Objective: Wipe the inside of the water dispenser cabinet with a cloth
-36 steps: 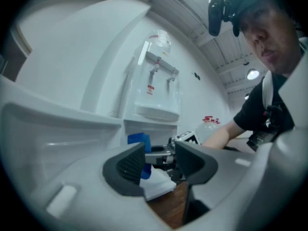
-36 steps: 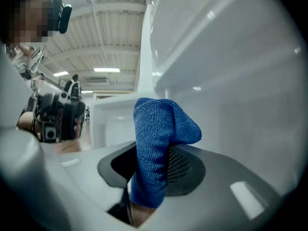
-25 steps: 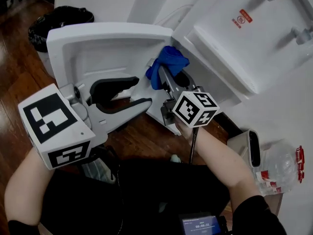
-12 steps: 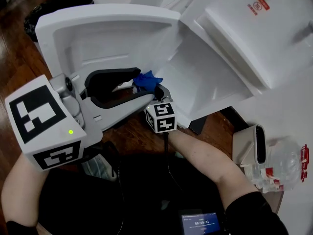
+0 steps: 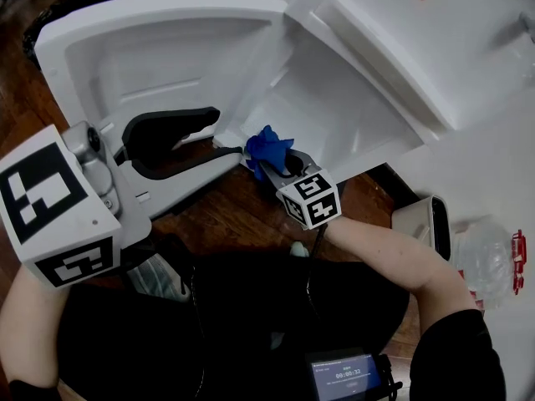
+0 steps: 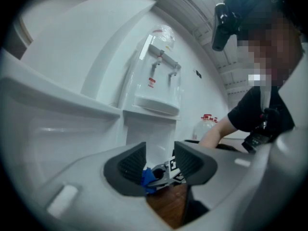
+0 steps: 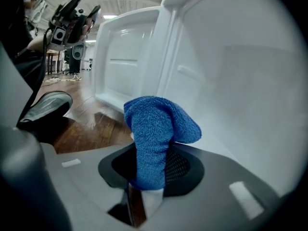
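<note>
The dispenser (image 5: 435, 48) stood with its cabinet (image 5: 334, 115) open and the door (image 5: 167, 48) swung wide to the left. My left gripper (image 5: 224, 136) hung in front of the door, jaws narrowly apart and empty. I judged it best placed there, clear of the wiping path. My right gripper (image 5: 266, 162) was clamped on the cloth (image 5: 267, 144), which sat at the cabinet's lower front edge; whether it touched I could not tell. To wipe well, I needed to press the bunched tip flat on the cabinet floor, sweep into the back corners, and grip firmly so the cloth would not slip out.
</note>
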The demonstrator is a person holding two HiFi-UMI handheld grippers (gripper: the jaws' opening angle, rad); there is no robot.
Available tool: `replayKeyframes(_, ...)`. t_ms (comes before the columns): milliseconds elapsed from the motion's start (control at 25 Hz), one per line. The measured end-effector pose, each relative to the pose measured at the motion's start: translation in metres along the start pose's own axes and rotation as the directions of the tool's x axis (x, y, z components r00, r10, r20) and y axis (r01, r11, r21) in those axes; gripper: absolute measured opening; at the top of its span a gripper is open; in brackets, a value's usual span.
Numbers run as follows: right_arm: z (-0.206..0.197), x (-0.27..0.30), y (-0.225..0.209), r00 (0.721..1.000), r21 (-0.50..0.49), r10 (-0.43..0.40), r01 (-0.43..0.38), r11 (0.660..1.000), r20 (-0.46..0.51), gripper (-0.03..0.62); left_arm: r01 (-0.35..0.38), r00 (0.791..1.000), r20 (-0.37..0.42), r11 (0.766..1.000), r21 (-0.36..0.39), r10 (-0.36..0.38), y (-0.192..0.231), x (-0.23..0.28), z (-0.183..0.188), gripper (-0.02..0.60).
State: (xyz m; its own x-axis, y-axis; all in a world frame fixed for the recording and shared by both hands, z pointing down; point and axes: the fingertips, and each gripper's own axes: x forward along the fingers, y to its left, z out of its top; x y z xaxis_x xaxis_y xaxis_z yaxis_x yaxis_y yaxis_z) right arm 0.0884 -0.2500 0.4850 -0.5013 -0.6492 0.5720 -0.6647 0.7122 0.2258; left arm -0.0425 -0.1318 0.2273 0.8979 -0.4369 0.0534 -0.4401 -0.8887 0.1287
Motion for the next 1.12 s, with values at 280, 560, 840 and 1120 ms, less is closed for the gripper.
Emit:
replayKeyframes(280,-0.055,-0.057,-0.016,0.994,-0.121,0.051,-0.063,0.991,-0.099,0.124,0.012,1.0,-0.024,1.0,0.018,-0.011,-0.009,0.004,-0.008,0.186)
replayKeyframes(560,-0.095,-0.107,-0.03,0.977,0.174,0.16,-0.135,0.975,-0.142,0.126,0.042,0.998,-0.054,0.999,0.023,-0.041,-0.013,0.008,-0.015,0.186)
replayKeyframes(840,-0.097,-0.131,-0.045,0.98,0.591,0.186,-0.107,0.8,-0.074,0.127,0.046,0.996,-0.075,0.999,0.019,-0.044,-0.016,0.011,-0.019,0.186)
replayKeyframes(1120,-0.014,-0.182,-0.079,0.994,0.564,0.053,-0.099,0.82,0.097,0.127,0.036,0.997,-0.071,0.999,0.027,-0.034,-0.016,0.01,-0.019,0.186)
